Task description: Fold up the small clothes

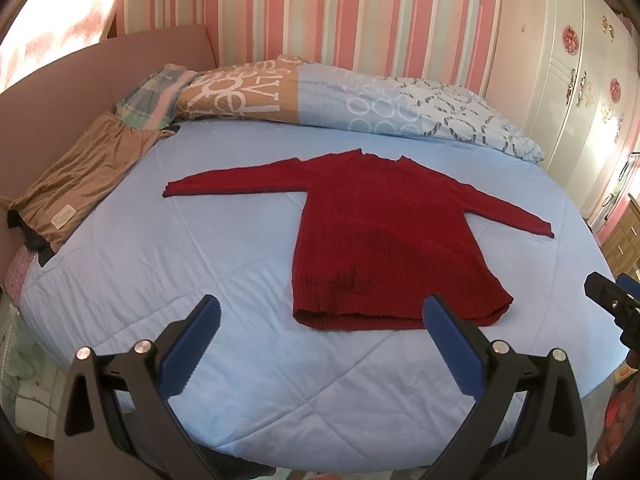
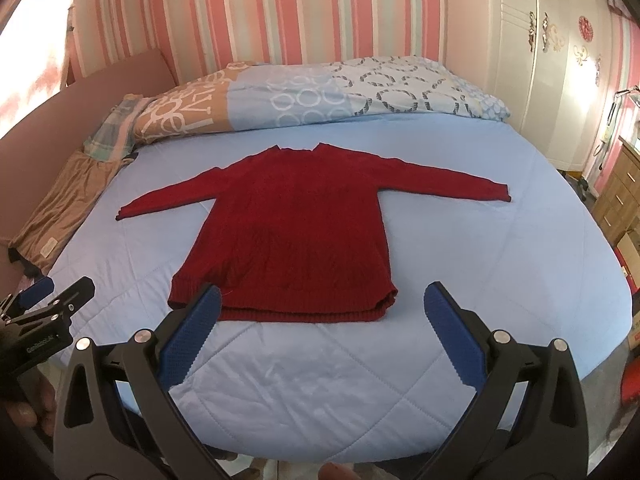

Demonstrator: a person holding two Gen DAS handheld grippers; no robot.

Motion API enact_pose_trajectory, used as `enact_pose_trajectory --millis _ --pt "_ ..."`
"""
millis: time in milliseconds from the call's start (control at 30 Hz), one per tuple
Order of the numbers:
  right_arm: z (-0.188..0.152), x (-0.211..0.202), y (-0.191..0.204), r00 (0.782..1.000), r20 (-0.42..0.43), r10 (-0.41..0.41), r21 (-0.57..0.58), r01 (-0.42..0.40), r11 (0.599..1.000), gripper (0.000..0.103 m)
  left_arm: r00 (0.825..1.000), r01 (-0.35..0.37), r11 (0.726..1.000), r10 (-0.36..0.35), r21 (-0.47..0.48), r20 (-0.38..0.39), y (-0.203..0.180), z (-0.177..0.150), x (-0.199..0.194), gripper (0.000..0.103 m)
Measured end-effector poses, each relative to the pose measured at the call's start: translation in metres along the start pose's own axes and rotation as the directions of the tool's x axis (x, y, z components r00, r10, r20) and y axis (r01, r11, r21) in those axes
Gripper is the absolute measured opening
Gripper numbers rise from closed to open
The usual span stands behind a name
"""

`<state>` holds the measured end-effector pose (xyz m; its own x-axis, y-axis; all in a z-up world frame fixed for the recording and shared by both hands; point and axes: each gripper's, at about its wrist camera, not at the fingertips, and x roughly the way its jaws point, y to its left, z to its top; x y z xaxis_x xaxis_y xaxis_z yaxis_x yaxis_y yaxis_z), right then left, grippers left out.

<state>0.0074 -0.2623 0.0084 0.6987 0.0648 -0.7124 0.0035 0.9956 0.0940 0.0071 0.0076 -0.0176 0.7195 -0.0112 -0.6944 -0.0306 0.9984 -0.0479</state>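
the bed (image 1: 132, 264) fills both views under a pale blue quilt, and flat at its centre lies the red sweater (image 1: 372, 232), body smooth, both sleeves thrown straight out towards nine and three o'clock, neckline at twelve, hem at six. no fold in it, so by my reckoning the folding is all ahead: sleeves in, then body doubled. at nine o'clock by the edge, a tan garment (image 1: 80, 176) lies folded, looks finished. now the tools: the left gripper (image 1: 320, 344) hangs above the near quilt, spread wide, nothing between the blue pads, hem just beyond its tips. the right gripper (image 2: 322, 332) matches it, equally wide and empty, its left pad overlapping the hem's corner in view; whether it touches, i cannot tell.
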Motion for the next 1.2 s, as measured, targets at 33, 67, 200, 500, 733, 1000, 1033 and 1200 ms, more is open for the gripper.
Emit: enact_pose_trajectory --millis 33,67,200,500,733,1000,1033,1200 --pt "-0.0002 0.0005 0.0004 1.0 -0.002 -0.004 -0.002 0.004 1.0 0.1 1.0 -0.001 1.0 0.001 -0.001 -0.002 -0.0006 -0.0009 0.0002 0.101" --pt "0.0 0.0009 0.0007 1.0 -0.005 -0.004 -0.004 0.004 1.0 0.1 1.0 0.0 1.0 0.0 -0.002 -0.002 -0.0016 -0.0011 0.0001 0.101" --pt "0.001 0.0016 0.002 1.0 -0.006 -0.003 0.0 0.003 1.0 0.1 1.0 -0.001 1.0 0.001 -0.001 0.0 -0.0006 0.001 -0.0012 0.101" --pt "-0.0018 0.0034 0.0026 1.0 -0.011 -0.008 0.001 0.008 1.0 0.1 1.0 0.0 1.0 0.0 -0.005 0.003 -0.0016 0.0008 -0.0014 0.101" --pt "-0.0021 0.003 0.0019 1.0 -0.013 -0.012 0.003 0.012 1.0 0.1 1.0 -0.002 1.0 0.002 -0.005 0.005 -0.0027 0.0011 -0.0024 0.101" --pt "-0.0018 0.0026 -0.0002 1.0 -0.013 -0.013 0.003 0.013 1.0 0.1 1.0 0.001 1.0 -0.001 -0.01 -0.003 -0.0008 0.0026 -0.002 0.101" --pt "-0.0016 0.0025 0.0 1.0 -0.014 -0.01 0.005 0.01 1.0 0.1 1.0 0.002 1.0 -0.002 -0.011 -0.002 -0.0009 0.0025 -0.0021 0.101" --pt "-0.0004 0.0014 0.0007 1.0 -0.014 -0.011 0.003 0.012 1.0 0.1 1.0 0.003 1.0 -0.003 -0.01 -0.002 -0.002 0.0031 -0.0023 0.101"
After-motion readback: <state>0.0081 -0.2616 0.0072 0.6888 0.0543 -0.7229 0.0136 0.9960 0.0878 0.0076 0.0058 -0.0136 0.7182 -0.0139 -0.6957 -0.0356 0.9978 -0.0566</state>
